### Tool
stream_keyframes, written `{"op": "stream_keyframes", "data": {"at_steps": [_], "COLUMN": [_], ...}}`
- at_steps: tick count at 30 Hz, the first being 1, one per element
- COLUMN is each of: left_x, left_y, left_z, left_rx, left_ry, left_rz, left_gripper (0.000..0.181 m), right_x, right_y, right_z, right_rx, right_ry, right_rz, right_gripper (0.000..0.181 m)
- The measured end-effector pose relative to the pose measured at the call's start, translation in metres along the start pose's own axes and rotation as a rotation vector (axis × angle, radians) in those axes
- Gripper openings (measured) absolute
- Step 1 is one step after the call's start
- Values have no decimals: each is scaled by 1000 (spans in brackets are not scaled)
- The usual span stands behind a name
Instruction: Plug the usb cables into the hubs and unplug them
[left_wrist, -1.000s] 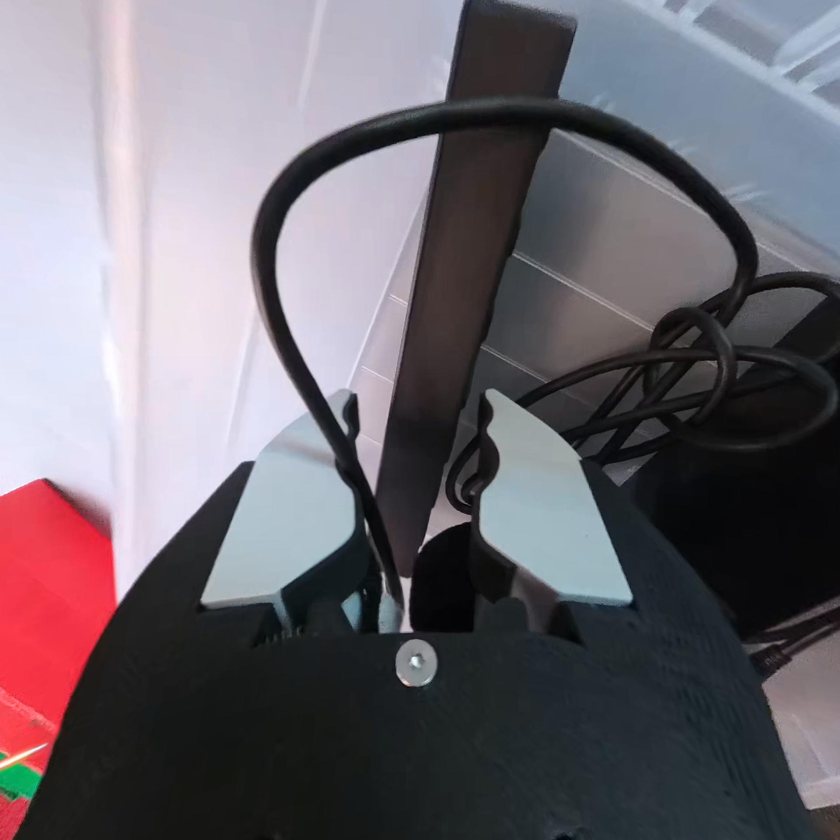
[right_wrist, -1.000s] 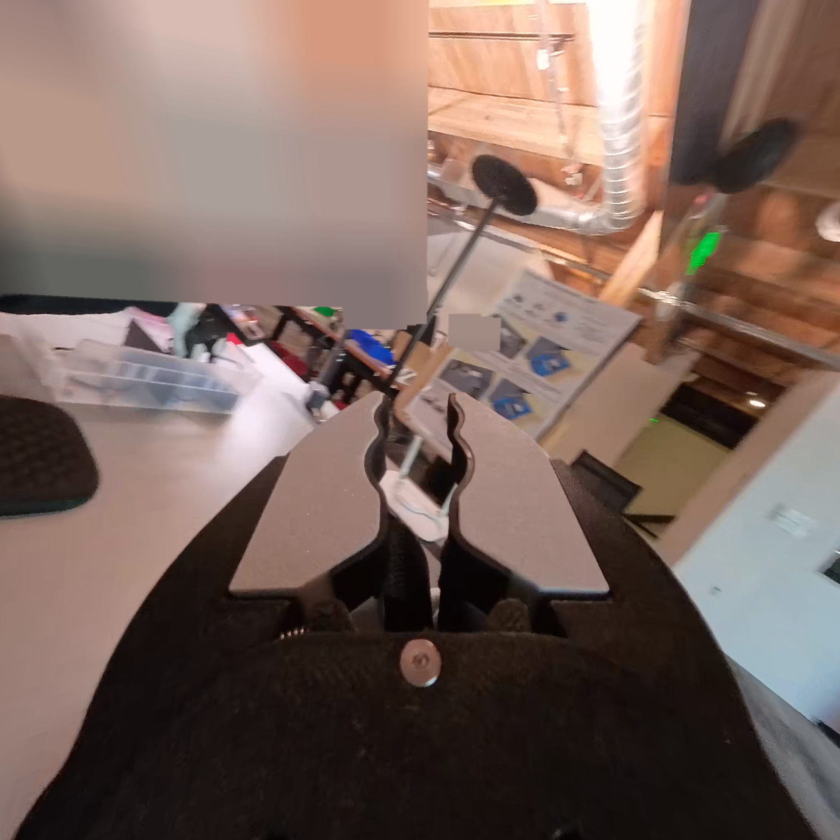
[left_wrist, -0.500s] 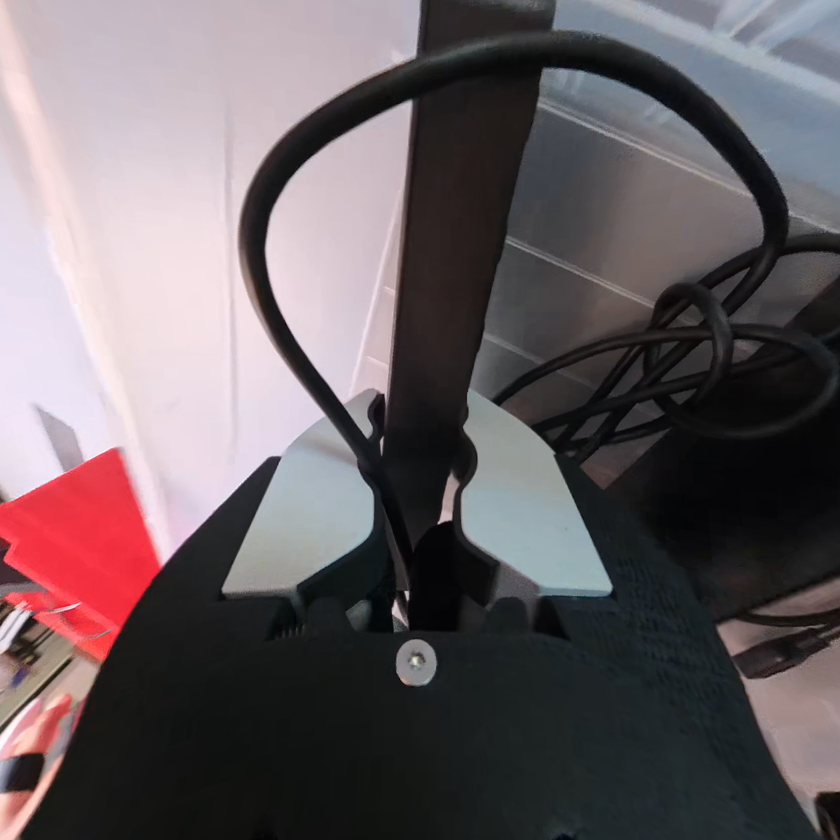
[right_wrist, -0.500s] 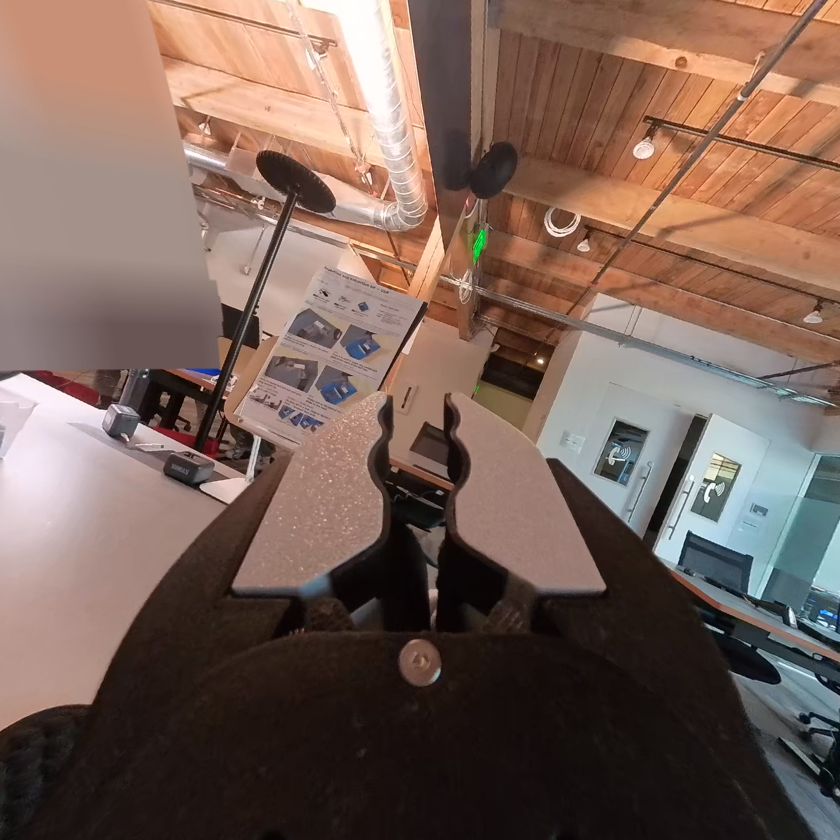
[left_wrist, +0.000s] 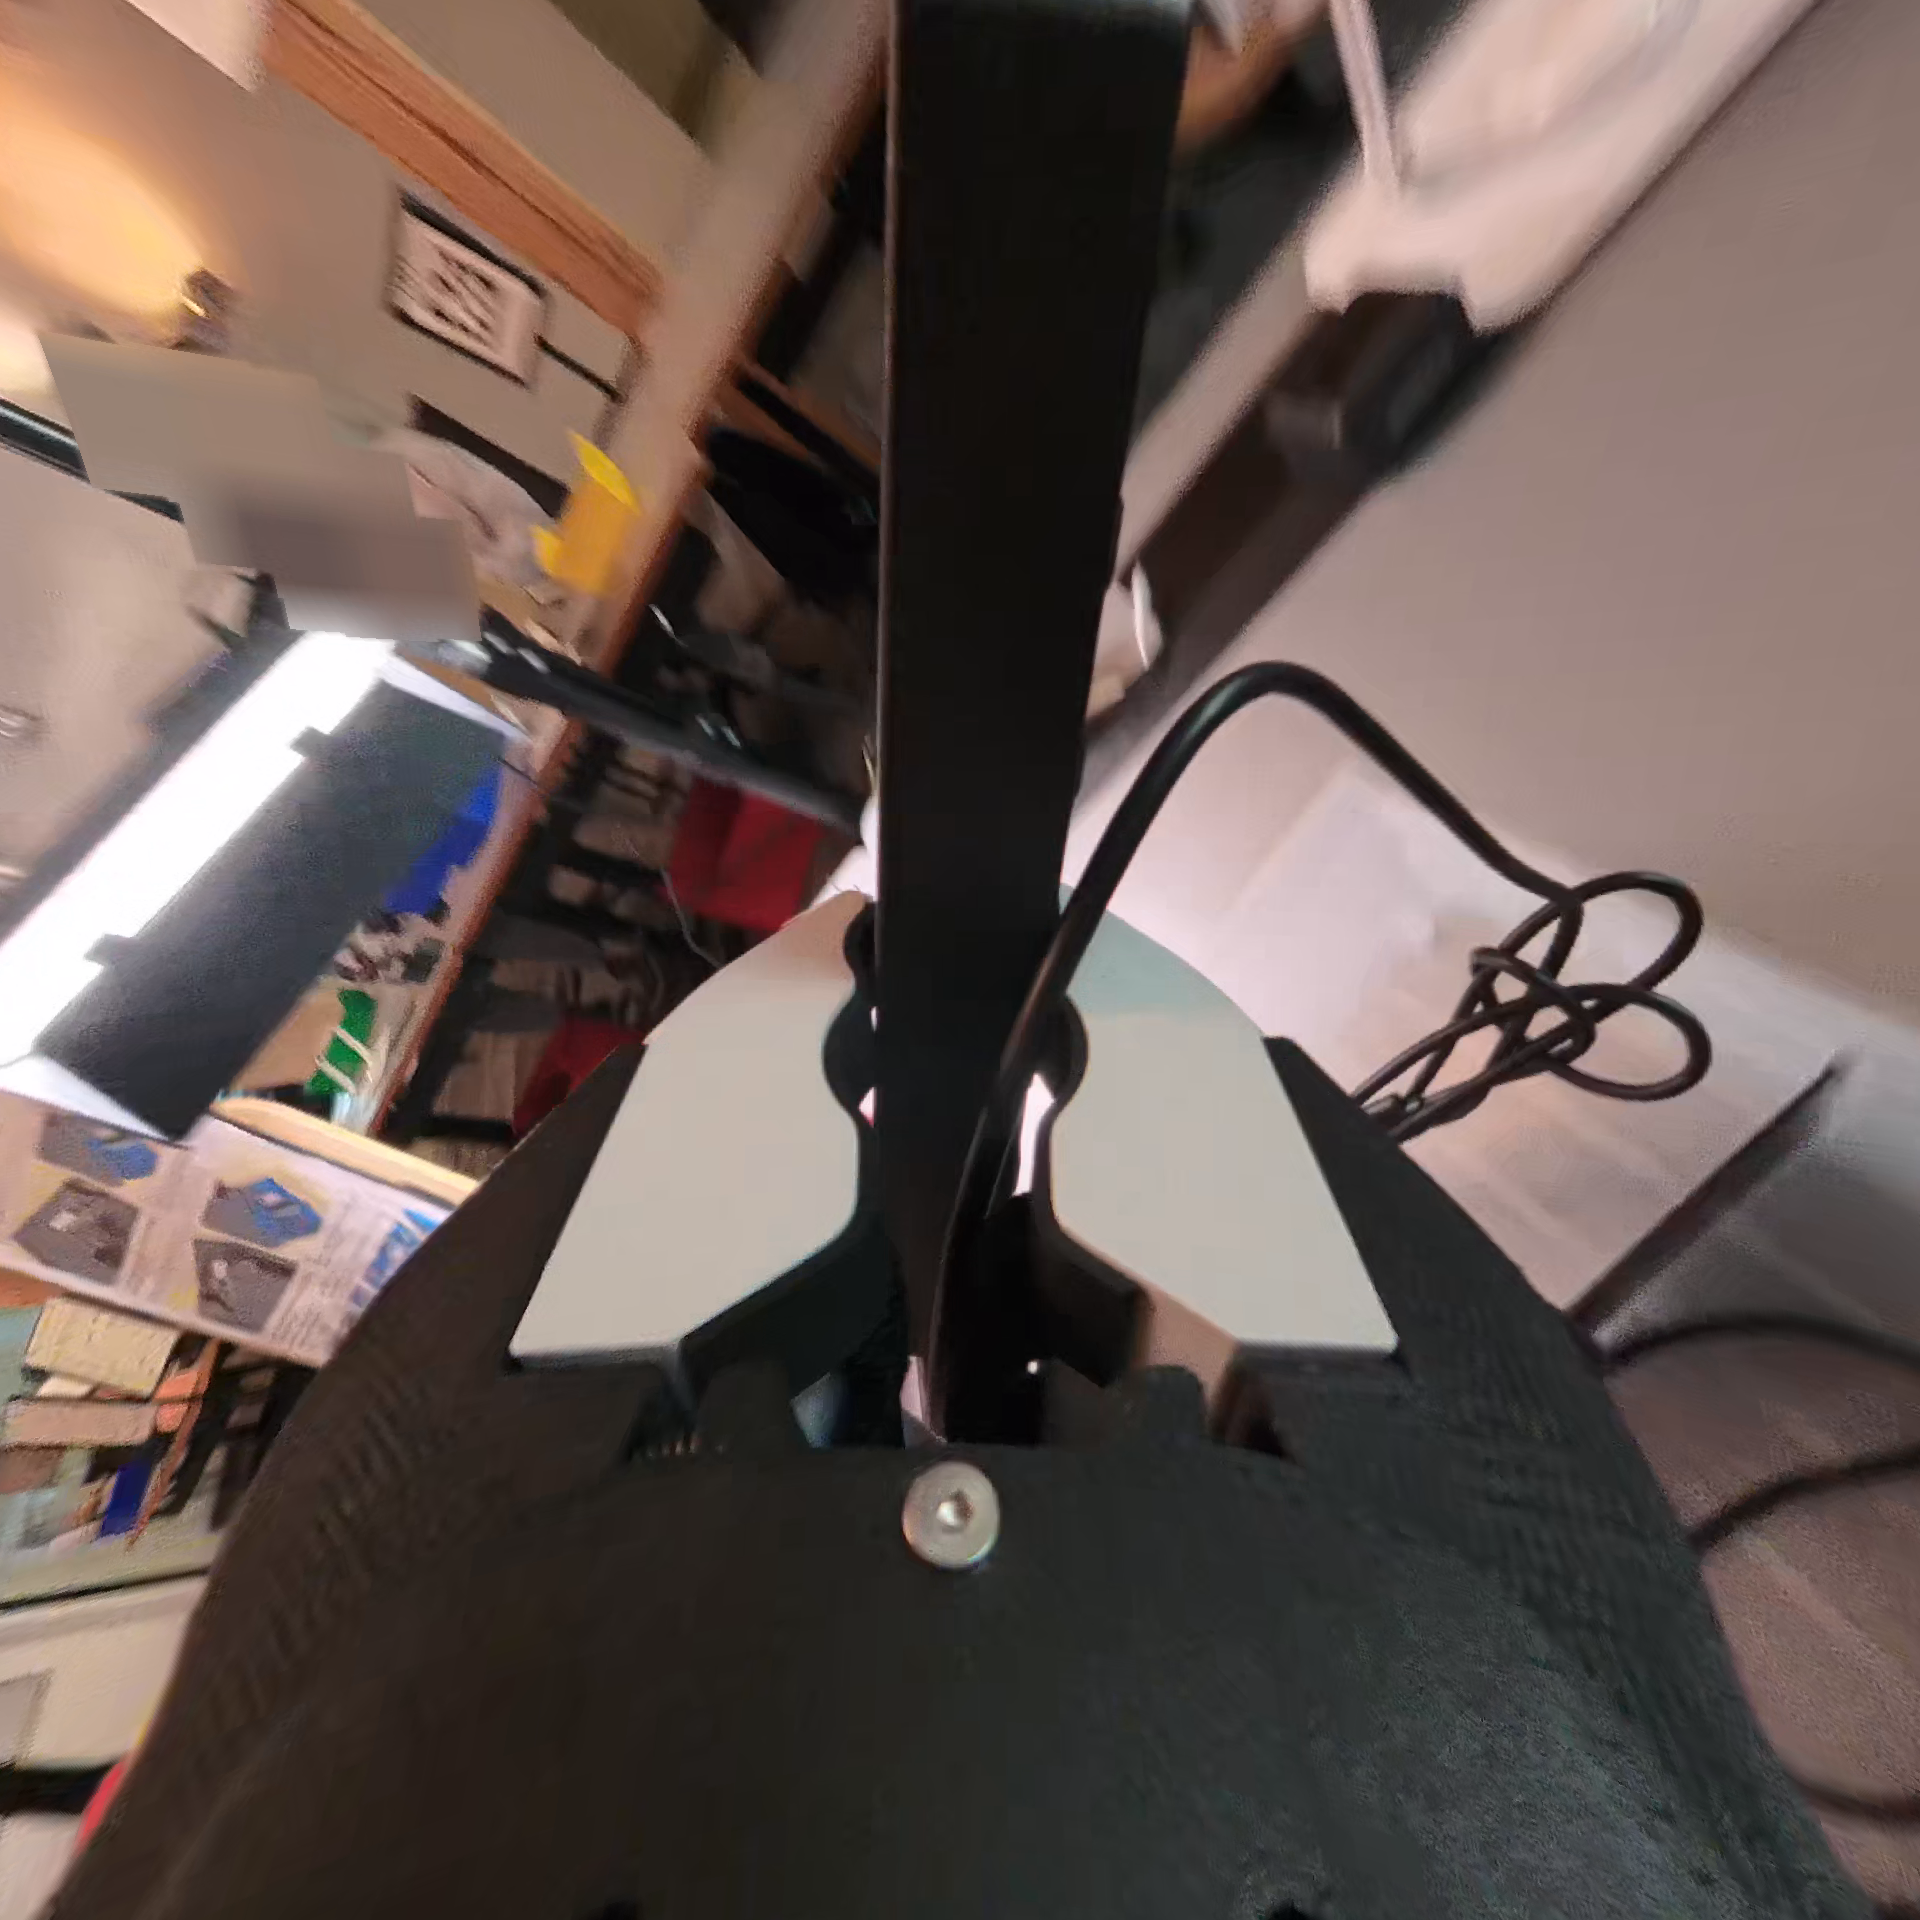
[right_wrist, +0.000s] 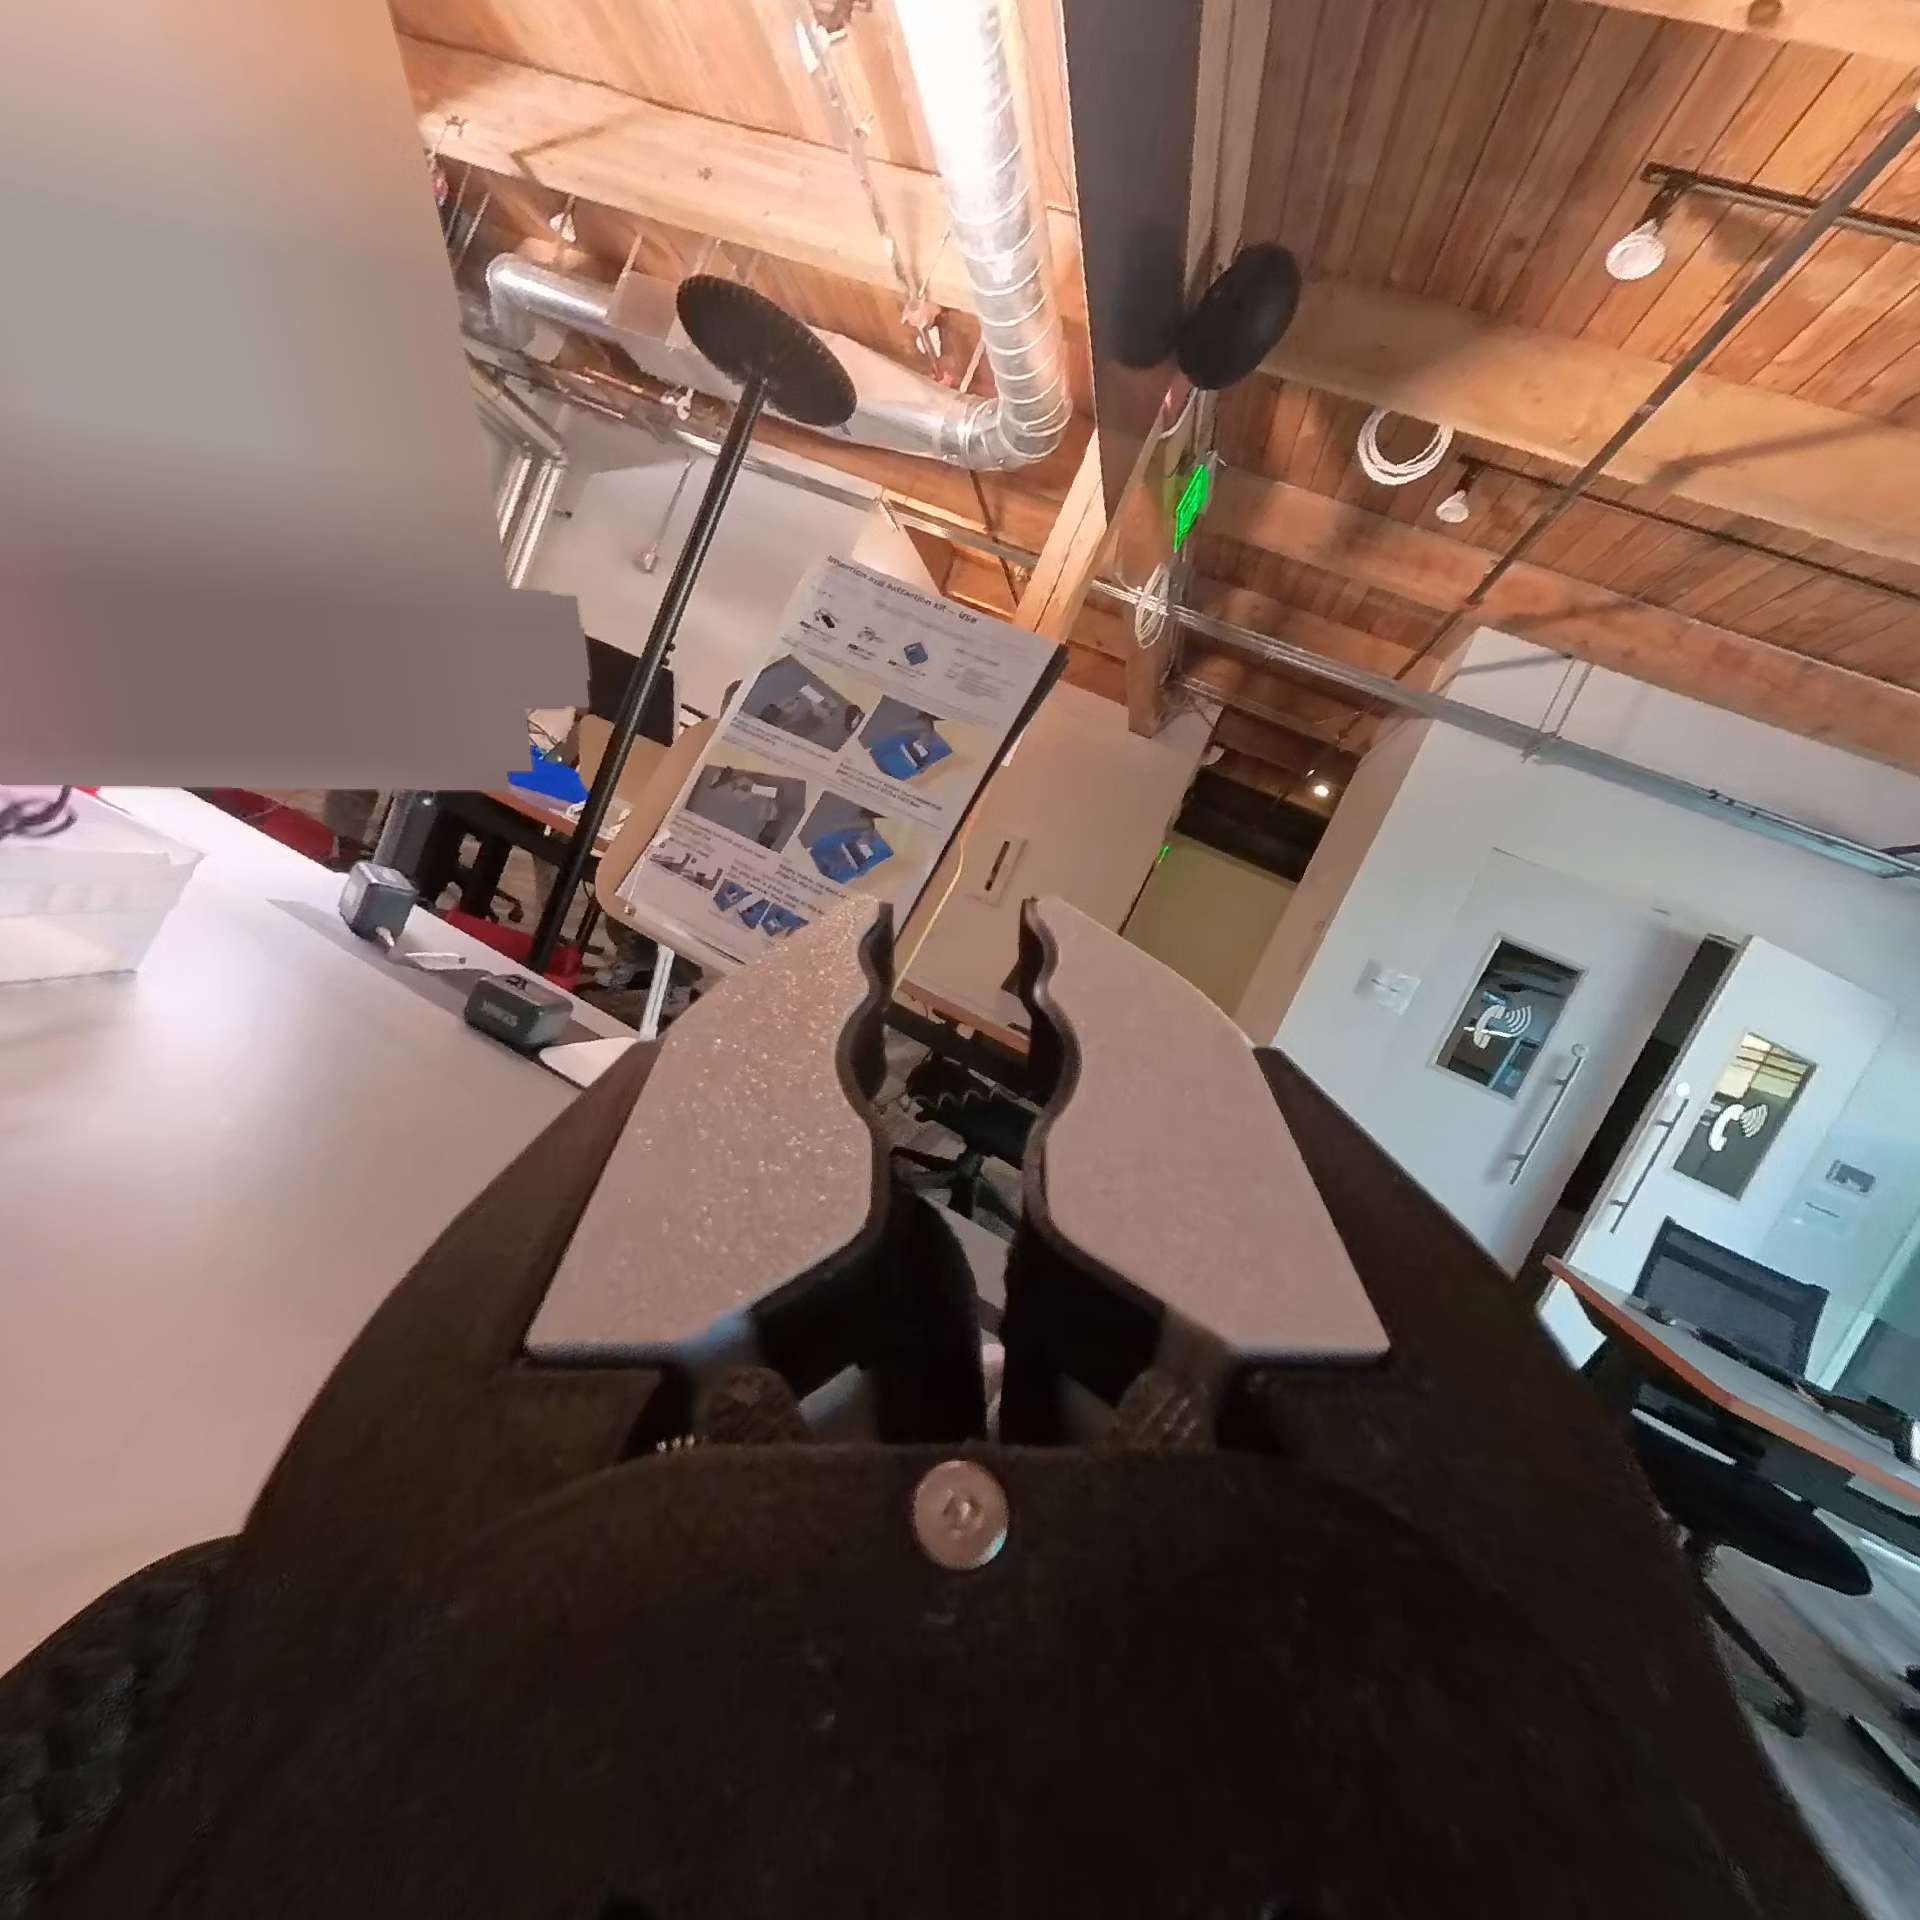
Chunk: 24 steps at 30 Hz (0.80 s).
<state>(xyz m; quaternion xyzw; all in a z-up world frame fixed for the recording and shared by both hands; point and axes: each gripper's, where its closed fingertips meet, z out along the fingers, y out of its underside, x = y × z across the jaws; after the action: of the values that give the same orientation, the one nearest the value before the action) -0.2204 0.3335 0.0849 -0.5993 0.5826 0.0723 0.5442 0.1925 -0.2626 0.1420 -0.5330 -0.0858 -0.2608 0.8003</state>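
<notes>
My left gripper (left_wrist: 961, 997) clamps one black hub (left_wrist: 1013, 520) trailing one knotted cable (left_wrist: 1558, 997), right gripper (right_wrist: 951, 971) slightly parted, empty, two grey adapters (right_wrist: 379, 899) near the table's (right_wrist: 208, 1122) far edge.

A: Where does the left wrist view look from?
B: Behind its own fingers, tilted steeply sideways, very near a black hub (left_wrist: 1013, 520).
A: And the right?
B: Angled upward across the white table (right_wrist: 187, 1122); both catch the poster (right_wrist: 842, 800).

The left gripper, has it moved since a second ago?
Yes. The left gripper, shut on the black hub, has swung left: the white wall and clear bin behind it are gone, and shelves show instead.
</notes>
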Motion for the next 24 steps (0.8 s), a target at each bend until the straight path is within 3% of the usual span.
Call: {"op": "stream_keyframes", "data": {"at_steps": [5,9,12,15,18,21,24], "left_x": [-8,30,75,128,190,258,320], "left_y": [-111,-183,-217,-240,-261,-271,-265], "left_z": [-86,-148,-174,-180,-169,-135,-87], "left_rx": [449,732,859,947,1026,1017,976], "left_ry": [-81,-8,68,166,384,676,943], "left_rz": [-156,-198,-198,-212,-286,-379,-465], "left_gripper": [27,31,26,27,27,27,27], "right_x": [16,30,29,24,12,-10,-44], "right_y": [-14,-23,-24,-25,-29,-27,-18], "right_z": [-12,-25,-25,-22,-13,5,30], "right_rx": [65,116,115,113,147,144,117], "right_ry": [85,145,141,122,63,-27,-157], "right_rz": [30,79,94,90,130,161,211], "right_gripper": [24,21,21,21,21,21,24]}}
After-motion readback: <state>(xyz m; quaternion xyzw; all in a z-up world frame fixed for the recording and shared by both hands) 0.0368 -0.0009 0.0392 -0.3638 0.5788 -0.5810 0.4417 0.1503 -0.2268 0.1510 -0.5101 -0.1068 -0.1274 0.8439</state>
